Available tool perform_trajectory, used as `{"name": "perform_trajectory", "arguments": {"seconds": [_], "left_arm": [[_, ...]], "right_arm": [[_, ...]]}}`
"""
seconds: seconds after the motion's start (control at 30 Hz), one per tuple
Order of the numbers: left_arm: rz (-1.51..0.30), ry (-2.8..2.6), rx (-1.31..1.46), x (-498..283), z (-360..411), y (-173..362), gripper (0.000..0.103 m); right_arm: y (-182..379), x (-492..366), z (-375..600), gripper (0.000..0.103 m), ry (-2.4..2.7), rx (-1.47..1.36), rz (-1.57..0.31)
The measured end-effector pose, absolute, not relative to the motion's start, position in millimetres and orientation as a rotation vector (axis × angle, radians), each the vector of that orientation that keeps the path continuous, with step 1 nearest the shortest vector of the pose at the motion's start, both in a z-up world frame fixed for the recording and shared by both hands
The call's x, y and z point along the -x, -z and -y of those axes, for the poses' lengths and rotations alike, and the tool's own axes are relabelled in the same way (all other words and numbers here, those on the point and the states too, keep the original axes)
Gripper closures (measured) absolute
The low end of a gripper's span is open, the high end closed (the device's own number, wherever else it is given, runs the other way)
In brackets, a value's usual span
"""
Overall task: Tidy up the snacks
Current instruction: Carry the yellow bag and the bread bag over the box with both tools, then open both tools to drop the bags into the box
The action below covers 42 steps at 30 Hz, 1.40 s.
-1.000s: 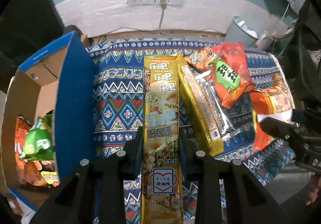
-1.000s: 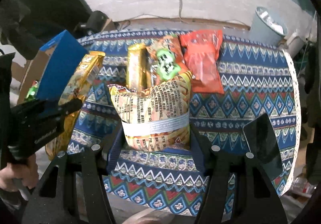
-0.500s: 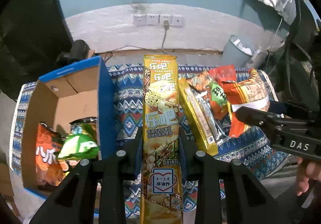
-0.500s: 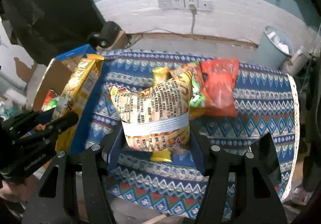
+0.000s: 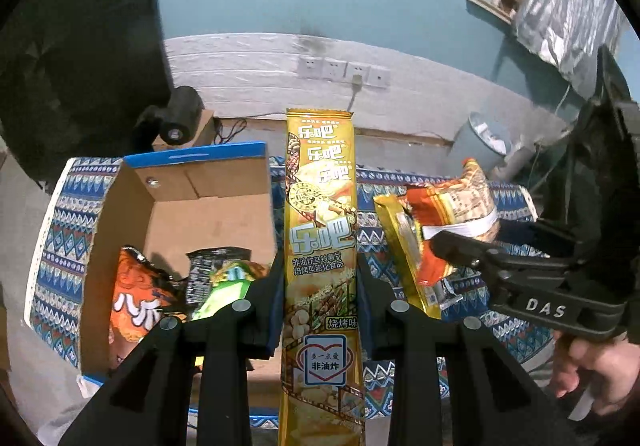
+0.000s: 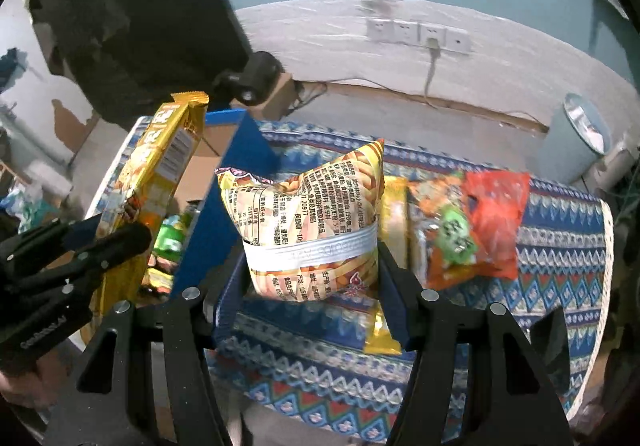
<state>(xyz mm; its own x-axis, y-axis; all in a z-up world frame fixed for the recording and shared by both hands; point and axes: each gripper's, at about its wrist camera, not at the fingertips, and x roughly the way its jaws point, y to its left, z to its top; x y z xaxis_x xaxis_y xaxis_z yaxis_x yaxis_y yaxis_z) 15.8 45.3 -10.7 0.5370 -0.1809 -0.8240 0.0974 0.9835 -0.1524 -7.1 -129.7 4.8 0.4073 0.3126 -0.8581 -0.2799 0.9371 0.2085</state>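
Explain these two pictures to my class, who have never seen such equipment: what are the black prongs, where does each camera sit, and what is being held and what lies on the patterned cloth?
There is no robot here. A person holds a two-fingered grabber in each hand, and a wide-angle camera on each grabber looks forward along its fingers, so the black prongs at the bottom of each picture are those fingers.

The left grabber's picture shows the left gripper clamped on a long gold snack pack, beside an open cardboard box that already holds a few snack bags.

The right grabber's picture shows the right gripper squeezing a puffy yellow chip bag. Each grabber also appears in the other's picture.

On the patterned tablecloth lie an orange-red bag, a bag with a green label and another gold pack.
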Motion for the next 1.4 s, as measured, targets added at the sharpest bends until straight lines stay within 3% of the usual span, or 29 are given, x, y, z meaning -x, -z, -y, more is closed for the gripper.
{"name": "perform_trajectory", "arguments": {"seconds": [0.67, 1.07, 1.17, 1.3, 1.4], "left_arm": [[-1.014, -0.043, 0.193, -29, -163, 45, 0.072], [-1.071, -0.137, 0.231, -37, -193, 73, 0.071], [-1.087, -0.147, 0.262, -38, -196, 75, 0.07], [-1.07, -0.17, 0.26, -37, -195, 70, 0.054], [-1.057, -0.175, 0.254, -36, -192, 65, 0.049]], "right_arm": [[2, -15, -4, 0.042, -0.535, 0.064, -1.11], [24, -27, -44, 0.041, -0.588, 0.086, -1.157], [30, -30, -45, 0.04, -0.61, 0.076, -1.171], [31, -30, -40, 0.036, -0.609, 0.068, -1.178], [27, -29, -32, 0.03, -0.599, 0.059, -1.162]]}}
